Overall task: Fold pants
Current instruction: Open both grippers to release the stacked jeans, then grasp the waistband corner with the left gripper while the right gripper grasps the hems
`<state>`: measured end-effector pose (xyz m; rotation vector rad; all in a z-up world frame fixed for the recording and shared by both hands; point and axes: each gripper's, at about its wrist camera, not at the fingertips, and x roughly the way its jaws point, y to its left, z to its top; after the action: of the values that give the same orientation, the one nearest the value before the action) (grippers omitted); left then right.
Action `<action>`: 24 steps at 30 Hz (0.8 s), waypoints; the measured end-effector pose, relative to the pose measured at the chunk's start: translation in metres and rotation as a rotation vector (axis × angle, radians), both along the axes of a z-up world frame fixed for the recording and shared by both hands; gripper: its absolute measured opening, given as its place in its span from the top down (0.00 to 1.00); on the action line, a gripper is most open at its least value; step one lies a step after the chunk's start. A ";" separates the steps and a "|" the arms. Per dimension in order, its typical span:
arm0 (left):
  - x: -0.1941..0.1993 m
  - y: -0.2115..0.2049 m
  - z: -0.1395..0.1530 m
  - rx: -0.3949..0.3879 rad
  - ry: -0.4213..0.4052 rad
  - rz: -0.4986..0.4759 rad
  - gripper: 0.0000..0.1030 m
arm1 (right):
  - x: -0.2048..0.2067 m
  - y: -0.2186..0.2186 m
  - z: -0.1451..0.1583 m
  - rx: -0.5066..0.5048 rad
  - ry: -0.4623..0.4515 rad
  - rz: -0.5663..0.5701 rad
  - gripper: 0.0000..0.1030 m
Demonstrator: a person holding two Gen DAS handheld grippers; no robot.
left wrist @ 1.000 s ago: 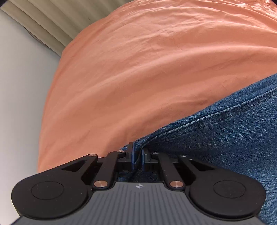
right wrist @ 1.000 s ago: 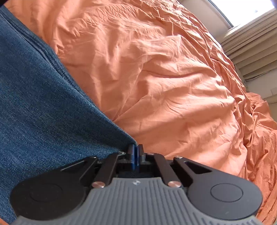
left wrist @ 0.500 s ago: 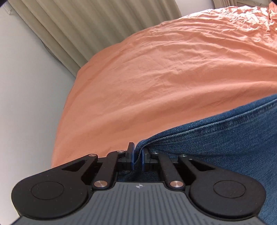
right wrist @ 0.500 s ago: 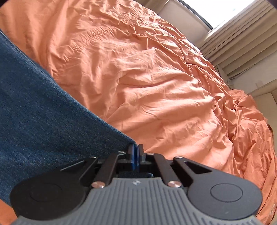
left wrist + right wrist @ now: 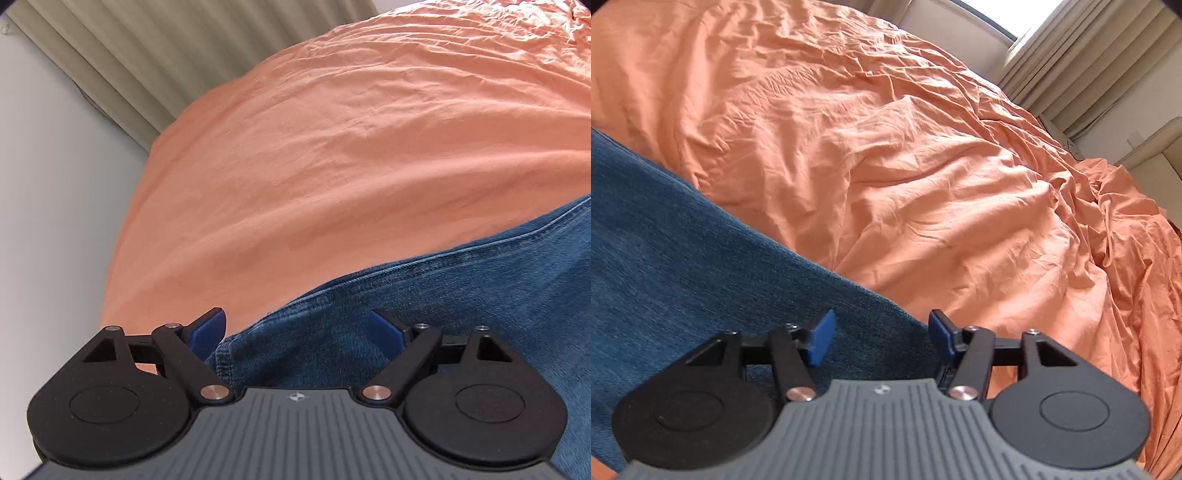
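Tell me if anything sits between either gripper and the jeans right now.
Nothing visible does. The left gripper is open with the jeans' hemmed corner directly between its blue pads. The right gripper is open too, with the denim edge lying in its gap. Around them is only the orange bedsheet.

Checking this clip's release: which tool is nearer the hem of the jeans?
Left. The left tool is open, straddling the stitched hem. The right tool is open over a plain edge of the jeans; no hem shows there.
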<state>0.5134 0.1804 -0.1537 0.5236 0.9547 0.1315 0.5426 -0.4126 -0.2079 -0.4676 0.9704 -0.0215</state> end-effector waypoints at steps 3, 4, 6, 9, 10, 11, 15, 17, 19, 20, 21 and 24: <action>-0.015 0.010 0.021 -0.076 -0.029 0.033 0.05 | -0.026 0.017 0.019 0.125 -0.014 -0.016 0.46; -0.024 0.017 0.030 -0.120 -0.042 0.054 0.05 | -0.036 0.025 0.023 0.172 -0.016 -0.023 0.46; -0.046 0.031 0.045 -0.216 -0.062 0.098 0.05 | -0.056 0.043 0.030 0.254 -0.009 -0.019 0.46; -0.086 0.061 0.061 -0.360 -0.107 0.168 0.06 | -0.088 0.077 0.032 0.371 -0.024 -0.006 0.46; -0.101 0.075 0.064 -0.419 -0.129 0.203 0.06 | -0.097 0.089 0.030 0.414 -0.030 -0.011 0.47; -0.115 0.089 0.065 -0.479 -0.149 0.245 0.06 | -0.107 0.103 0.029 0.451 -0.041 -0.012 0.47; -0.172 0.141 0.053 -0.704 -0.255 0.415 0.06 | -0.138 0.149 0.020 0.569 -0.075 -0.038 0.48; -0.196 0.164 0.037 -0.825 -0.300 0.482 0.06 | -0.150 0.168 0.012 0.650 -0.063 -0.060 0.48; -0.213 0.185 0.014 -0.975 -0.336 0.543 0.06 | -0.155 0.185 0.005 0.690 -0.055 -0.087 0.48; -0.220 0.195 0.003 -1.043 -0.356 0.575 0.06 | -0.157 0.193 0.001 0.699 -0.054 -0.104 0.48; -0.224 0.201 -0.008 -1.096 -0.380 0.606 0.06 | -0.158 0.199 -0.001 0.704 -0.051 -0.118 0.48; -0.223 0.218 -0.044 -1.250 -0.447 0.694 0.05 | -0.161 0.215 -0.004 0.698 -0.060 -0.140 0.48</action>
<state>0.2899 0.3980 -0.1973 -0.9691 0.5773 0.2281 0.3817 -0.1974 -0.2114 0.2417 0.8848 0.1715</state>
